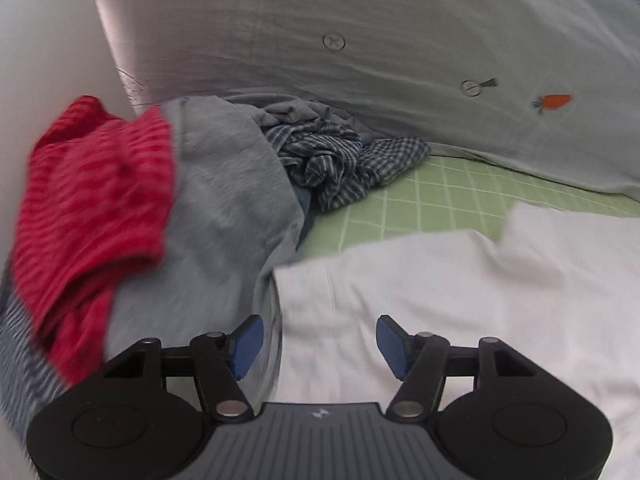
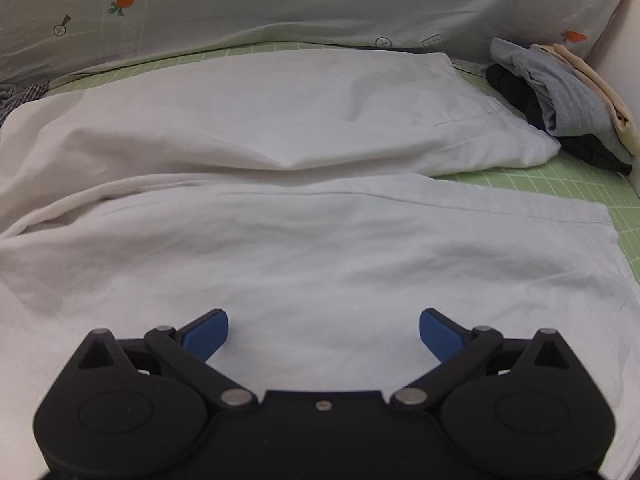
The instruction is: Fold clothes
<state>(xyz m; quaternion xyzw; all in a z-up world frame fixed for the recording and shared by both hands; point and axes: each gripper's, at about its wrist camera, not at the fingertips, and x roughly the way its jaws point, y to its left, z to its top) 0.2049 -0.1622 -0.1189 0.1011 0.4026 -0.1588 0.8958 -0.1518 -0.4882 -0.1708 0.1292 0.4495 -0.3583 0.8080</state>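
Note:
A white garment (image 2: 320,240) lies spread on the green checked bed sheet (image 2: 624,216), its two long parts side by side with a crease between them. Its left end shows in the left wrist view (image 1: 460,300). My left gripper (image 1: 319,344) is open and empty, just above the white garment's left edge. My right gripper (image 2: 324,334) is open and empty, low over the near part of the white garment. Both have blue pads.
A heap of unfolded clothes lies at the left: a red striped piece (image 1: 92,208), a grey-blue piece (image 1: 224,216) and a blue plaid shirt (image 1: 336,160). Folded clothes (image 2: 560,104) are stacked at the far right. A pale carrot-print duvet (image 1: 400,60) lines the back.

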